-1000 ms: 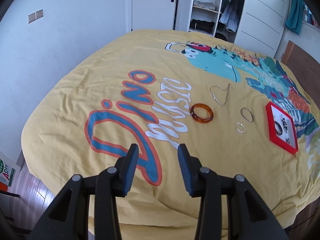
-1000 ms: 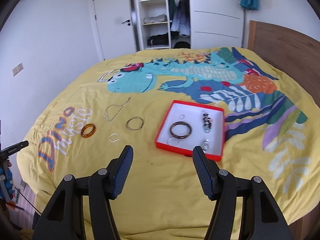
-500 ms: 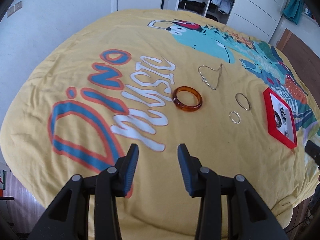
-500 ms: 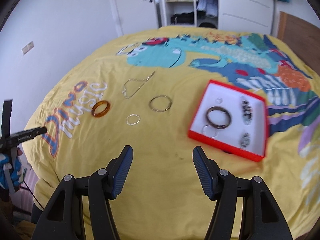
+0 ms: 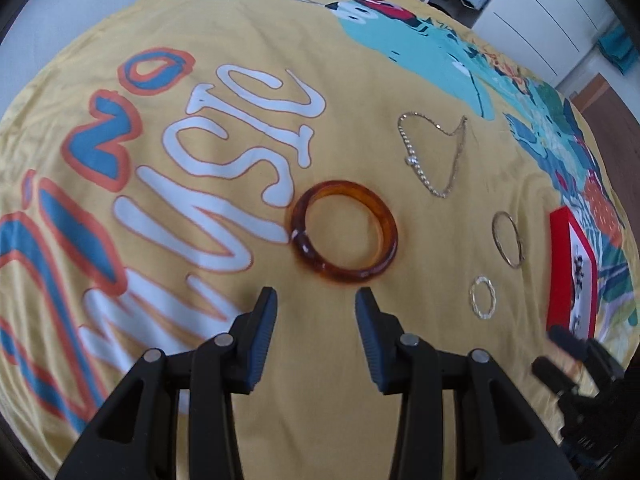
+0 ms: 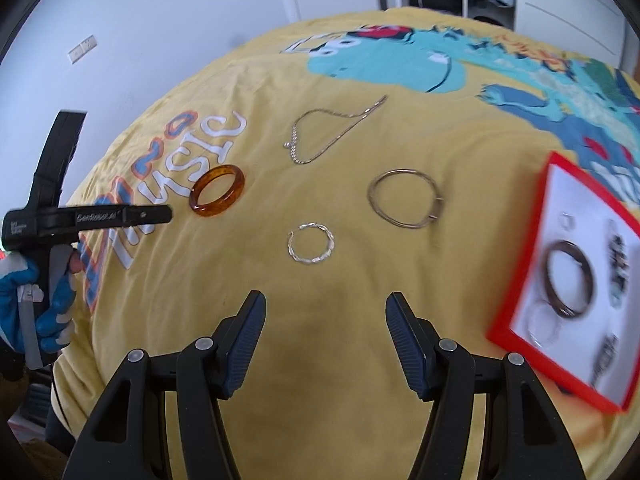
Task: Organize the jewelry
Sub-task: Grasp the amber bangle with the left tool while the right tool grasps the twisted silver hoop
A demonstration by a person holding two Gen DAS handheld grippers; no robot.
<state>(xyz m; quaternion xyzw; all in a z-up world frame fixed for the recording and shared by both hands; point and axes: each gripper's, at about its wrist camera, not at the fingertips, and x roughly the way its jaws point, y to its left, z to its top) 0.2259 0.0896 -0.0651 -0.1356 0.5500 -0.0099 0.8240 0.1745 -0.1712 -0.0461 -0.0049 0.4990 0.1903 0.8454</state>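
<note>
Left gripper (image 5: 316,300) released and empty just below the amber bangle (image 5: 344,231) at frame centre on the bed (image 5: 360,40), right gripper (image 6: 325,308) likewise released — rigid, glossy, probably slippery, best pinched across one rim.

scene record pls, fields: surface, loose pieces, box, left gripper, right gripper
surface: yellow bedspread with dinosaur print
loose pieces: amber bangle, chain necklace, thin hoop, small twisted ring, all lying apart on the spread
box: red tray, white inside, already holding several pieces; blurred
left gripper: open, empty, just short of the bangle
right gripper: open, empty, nearest the twisted ring
</note>
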